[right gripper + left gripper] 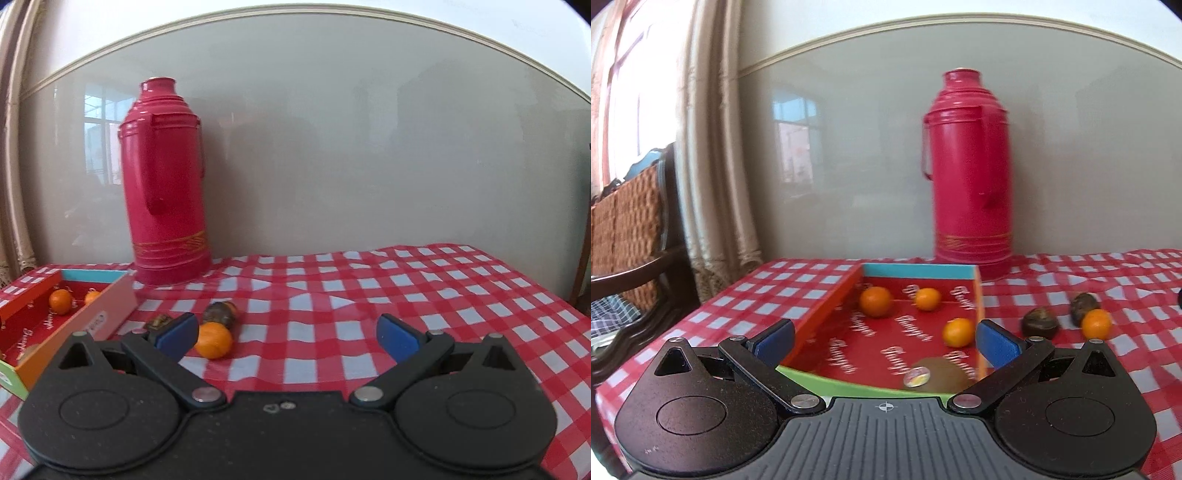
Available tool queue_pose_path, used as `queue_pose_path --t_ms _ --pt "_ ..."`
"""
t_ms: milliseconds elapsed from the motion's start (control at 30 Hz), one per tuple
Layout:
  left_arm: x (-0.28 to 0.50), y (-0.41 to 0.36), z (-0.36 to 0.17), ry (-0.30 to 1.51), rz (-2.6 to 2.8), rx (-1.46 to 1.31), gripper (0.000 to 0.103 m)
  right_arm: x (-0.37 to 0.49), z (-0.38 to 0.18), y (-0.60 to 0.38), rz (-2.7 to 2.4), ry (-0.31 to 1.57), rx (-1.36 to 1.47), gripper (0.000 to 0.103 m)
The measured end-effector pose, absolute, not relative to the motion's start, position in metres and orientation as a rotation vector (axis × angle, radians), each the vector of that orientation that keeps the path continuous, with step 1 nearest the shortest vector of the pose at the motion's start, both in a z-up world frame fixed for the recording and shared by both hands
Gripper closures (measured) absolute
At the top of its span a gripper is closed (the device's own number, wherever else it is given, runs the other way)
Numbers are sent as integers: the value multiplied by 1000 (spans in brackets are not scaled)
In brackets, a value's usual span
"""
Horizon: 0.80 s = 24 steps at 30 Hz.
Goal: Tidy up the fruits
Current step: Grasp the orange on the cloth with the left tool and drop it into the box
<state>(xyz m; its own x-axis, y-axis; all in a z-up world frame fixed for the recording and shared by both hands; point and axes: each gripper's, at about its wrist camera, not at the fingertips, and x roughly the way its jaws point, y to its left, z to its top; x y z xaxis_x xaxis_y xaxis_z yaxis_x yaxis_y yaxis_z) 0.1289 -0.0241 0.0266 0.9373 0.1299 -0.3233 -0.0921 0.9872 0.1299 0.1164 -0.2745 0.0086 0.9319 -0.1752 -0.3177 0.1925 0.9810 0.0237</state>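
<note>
Now your left tongs (886, 341) and right tongs (288, 334) gape empty. Beyond, a red flask (166, 184) stands right of the tray (979, 295) on the bench (369, 295).

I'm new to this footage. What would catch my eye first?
A tall magenta thermos flask stands by the wall on the red-and-white checked tablecloth. Left of it, a shallow red cardboard tray holds small oranges, while another orange lies loose outside.
</note>
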Motion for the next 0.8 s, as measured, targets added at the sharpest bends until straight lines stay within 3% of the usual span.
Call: queue_pose_path --t_ms 800 --pt "188 -162 -6 385 -125 122 0 116 -12 -378 -431 352 95 6"
